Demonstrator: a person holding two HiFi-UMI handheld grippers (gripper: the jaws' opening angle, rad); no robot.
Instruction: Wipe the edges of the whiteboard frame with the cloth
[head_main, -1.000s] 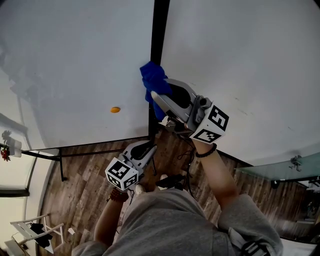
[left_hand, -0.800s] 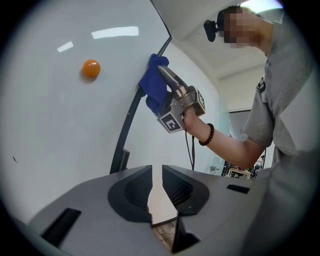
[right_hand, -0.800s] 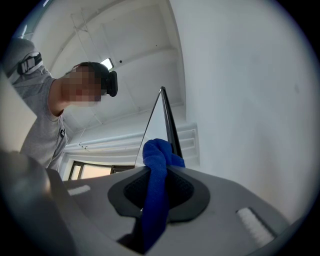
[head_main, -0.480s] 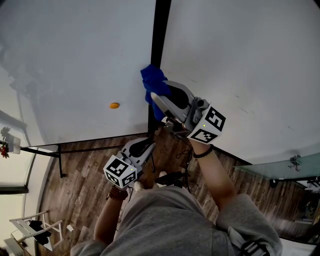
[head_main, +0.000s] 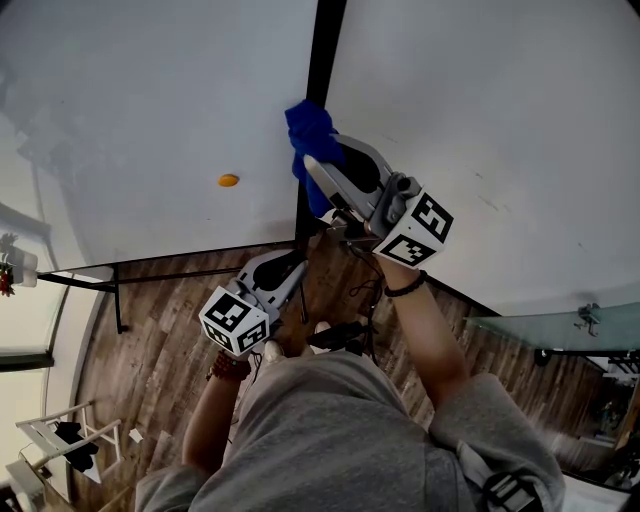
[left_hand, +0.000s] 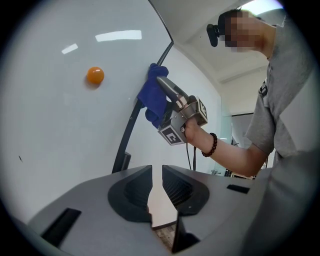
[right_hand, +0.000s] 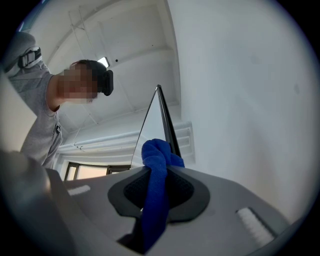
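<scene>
**Upward creep along the black strip**

Since a second ago the right tongs (head_main: 314, 163) have slid a little higher along the frame, and the left tongs (head_main: 284, 272) have barely shifted.

The right tongs are clamped on the blue cloth (head_main: 309, 133). A thick fold is pinched between their dark ribbed pads, and a bunched knot stands out past the tips. That knot presses on the whiteboard frame (head_main: 325, 50), a narrow, straight black strip that runs on ahead of the tips between two pale panels. The left tongs hang lower, back toward the person, with their jaws a slim gap apart and nothing between them.

The wipe looks to be in mid-stroke, with most of the strip ahead still to cover. To do it well, I would keep the knot centred on the strip so that it wraps both edges. Steady, light pressure and a straight line should work better than scrubbing. The cloth looks soft and plush, so it should mould to the hard, slim edge, but a loose tail hangs below the jaws and could drag.

Out to the left of the tips, the whiteboard (head_main: 150, 110) is smooth and faintly glossy, with a small round orange magnet (head_main: 229, 181) on it. Below both tongs lies a dark wood-plank floor (head_main: 160, 360).
</scene>
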